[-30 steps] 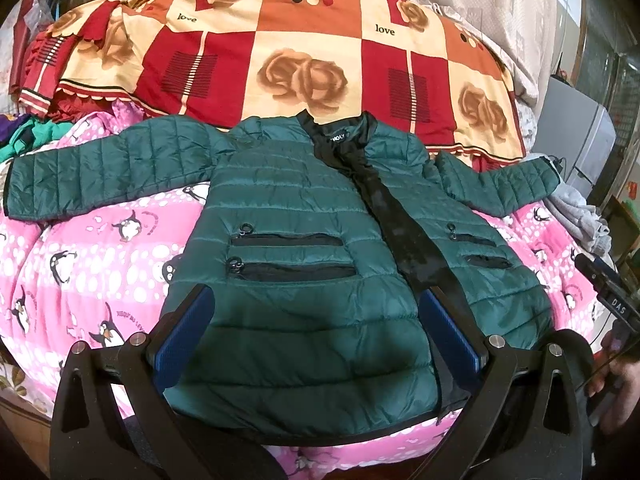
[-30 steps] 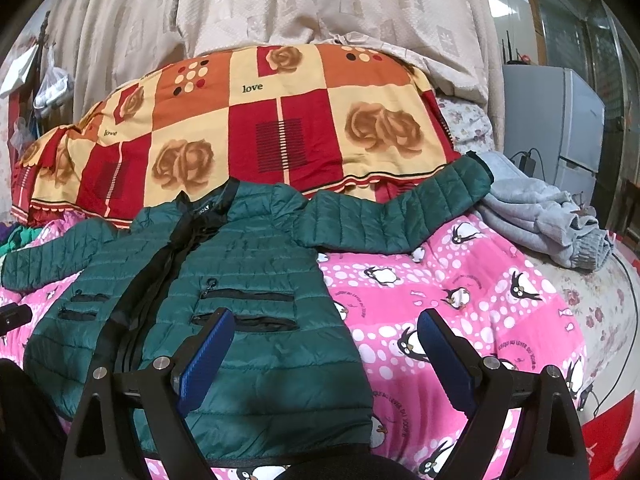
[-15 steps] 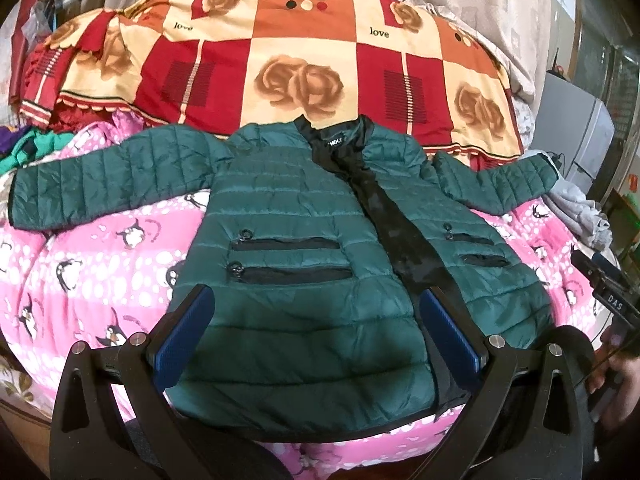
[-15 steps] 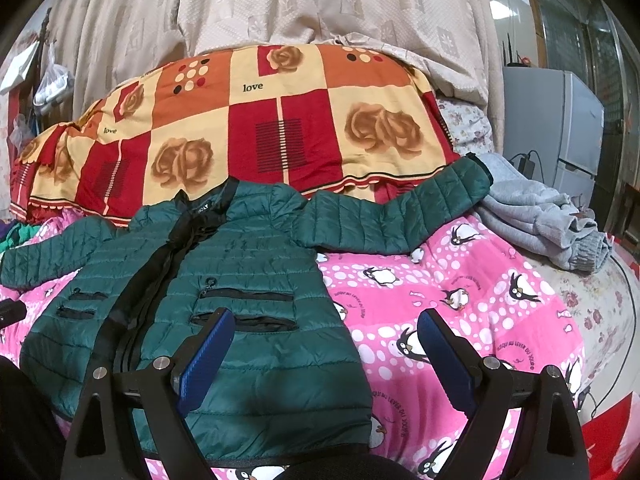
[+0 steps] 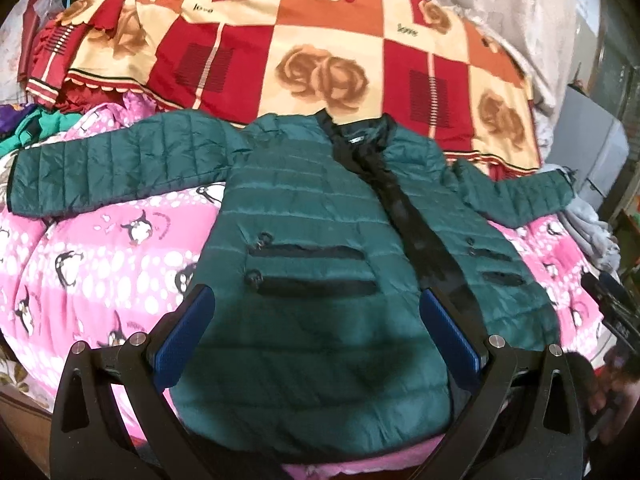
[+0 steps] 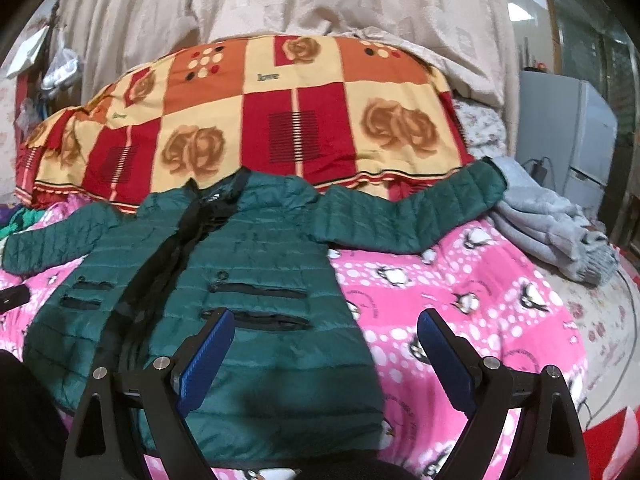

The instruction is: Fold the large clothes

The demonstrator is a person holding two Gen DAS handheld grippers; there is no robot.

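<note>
Pink penguin bedding (image 5: 100, 264) covers the bed, with a checked rose quilt (image 5: 312, 60) heaped behind. On it a green jacket (image 5: 312, 240) lies flat, front up, sleeves spread. Left claw (image 5: 318, 336) and right claw (image 6: 326, 356) hover over its hem, both spread wide, holding nothing.
</note>
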